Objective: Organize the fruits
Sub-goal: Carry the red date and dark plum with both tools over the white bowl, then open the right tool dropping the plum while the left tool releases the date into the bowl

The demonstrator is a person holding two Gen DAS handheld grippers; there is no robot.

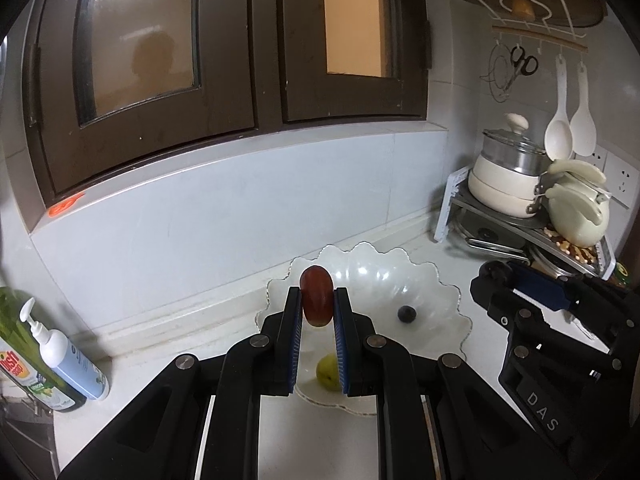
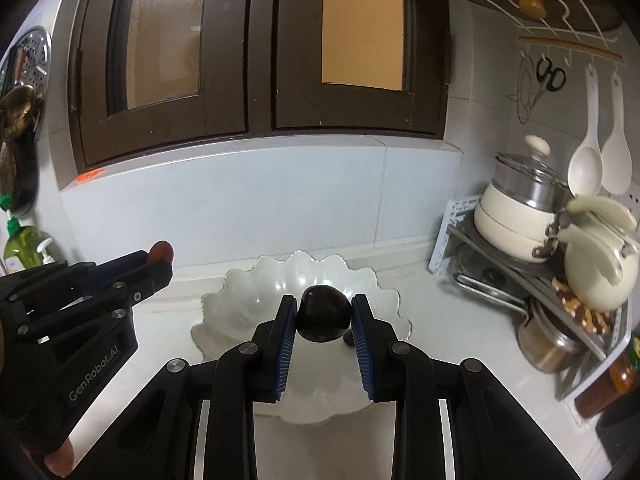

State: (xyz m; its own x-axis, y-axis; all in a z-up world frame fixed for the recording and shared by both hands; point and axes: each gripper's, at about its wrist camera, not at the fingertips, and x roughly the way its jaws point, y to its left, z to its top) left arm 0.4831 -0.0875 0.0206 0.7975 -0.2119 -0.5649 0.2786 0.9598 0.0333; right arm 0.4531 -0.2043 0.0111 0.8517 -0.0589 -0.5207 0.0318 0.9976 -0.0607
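Note:
My left gripper (image 1: 317, 294) is shut on an oblong red fruit (image 1: 316, 300), held in the air over the near left rim of a scalloped glass bowl (image 1: 440, 280). Inside the bowl lie a small dark fruit (image 1: 407, 314) and a yellow-green fruit (image 1: 329, 372), the latter partly hidden by my finger. My right gripper (image 2: 324, 302) is shut on a round dark plum (image 2: 322, 314) above the bowl (image 2: 232, 300). The right wrist view shows the left gripper (image 2: 158, 258) at the left, with the red fruit (image 2: 160, 251) at its tip. The right gripper (image 1: 494, 276) shows at the right of the left wrist view.
A corner rack with a lidded pot (image 1: 512, 188) and a cream kettle (image 1: 576, 216) stands at the right. Dish-soap and pump bottles (image 1: 68, 356) stand at the left. A tiled wall and a dark-framed window (image 1: 240, 60) rise behind the white counter (image 1: 180, 340).

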